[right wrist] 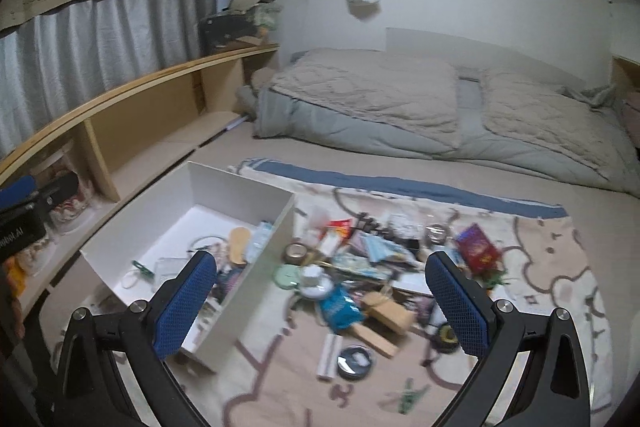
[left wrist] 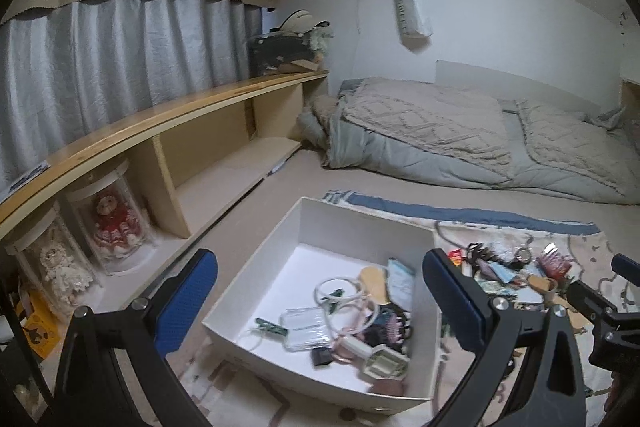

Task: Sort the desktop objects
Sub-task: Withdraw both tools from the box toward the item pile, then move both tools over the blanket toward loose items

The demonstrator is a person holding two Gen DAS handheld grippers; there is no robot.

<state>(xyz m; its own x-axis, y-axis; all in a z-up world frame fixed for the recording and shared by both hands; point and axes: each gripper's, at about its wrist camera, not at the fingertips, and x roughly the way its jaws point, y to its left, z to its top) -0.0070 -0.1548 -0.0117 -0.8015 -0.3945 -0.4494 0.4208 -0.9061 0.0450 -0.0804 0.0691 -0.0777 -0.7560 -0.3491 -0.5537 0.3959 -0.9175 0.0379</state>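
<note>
A white open box sits on a patterned rug and holds several small items: white rings, a clear card case, a green clip, a wooden oval. It also shows in the right wrist view. A pile of mixed small objects lies on the rug right of the box: a blue packet, tape roll, red packet, wooden block, round black tin. My left gripper is open and empty above the box. My right gripper is open and empty above the pile. It also shows in the left wrist view.
A low wooden shelf runs along the left wall, with doll figures in clear cases under it. Grey curtains hang above. A bed with grey and beige quilts lies behind the rug.
</note>
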